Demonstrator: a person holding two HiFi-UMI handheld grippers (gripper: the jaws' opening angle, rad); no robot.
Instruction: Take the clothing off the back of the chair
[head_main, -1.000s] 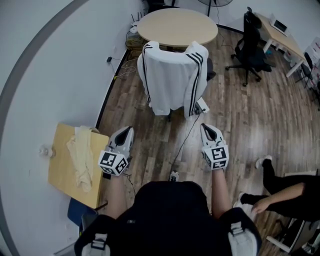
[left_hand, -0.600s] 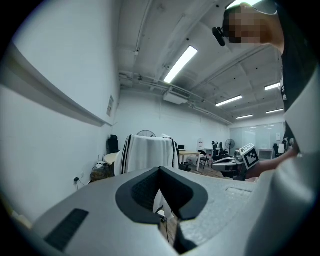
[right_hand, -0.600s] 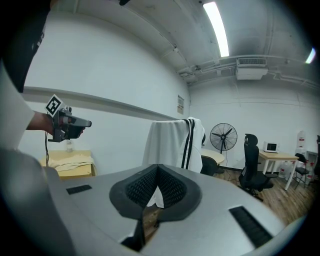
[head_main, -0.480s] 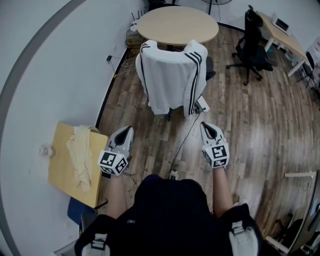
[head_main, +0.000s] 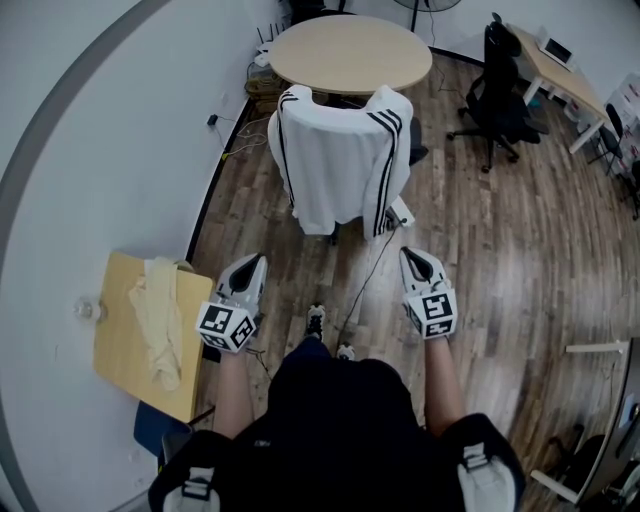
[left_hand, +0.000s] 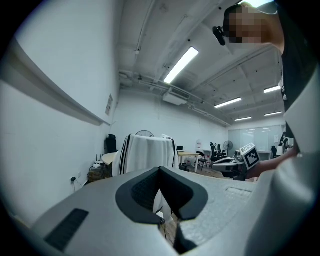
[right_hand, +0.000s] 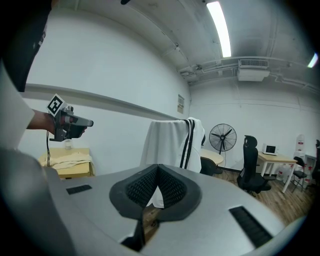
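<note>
**Colleague:** Where's the clothing?

**Me:** I see a white jacket (head_main: 338, 165) with black stripes down its sleeves, draped over the back of the chair (head_main: 419, 143). It covers the whole backrest, so only a dark bit of the seat and part of the base show past it. The chair stands at the near edge of a round wooden table (head_main: 350, 50).

**Colleague:** And your tools?

**Me:** Both are well apart from the cloth. My left gripper (head_main: 256, 264) has its jaws pressed together with nothing between them. In the left gripper view I see the dark pads meeting, with the jacket beyond. My right gripper (head_main: 409, 257) is the same, jaws together and empty, pointed toward the chair. The two sit side by side in front of me, above the wood floor (head_main: 500, 260).

**Colleague:** Anything between you and the chair?

**Me:** A thin cable (head_main: 368, 280) runs along the floor from the chair's base toward my feet.

**Colleague:** And the rest of the room?

**Me:** On my left, against the white wall, is a low wooden cabinet (head_main: 115, 340) with a cream cloth (head_main: 160, 315) lying across its top. Far off on the right, a black office chair (head_main: 498, 85) stands beside a light desk (head_main: 565, 70). The right gripper view also shows a standing fan (right_hand: 223, 137) behind the round table.
</note>
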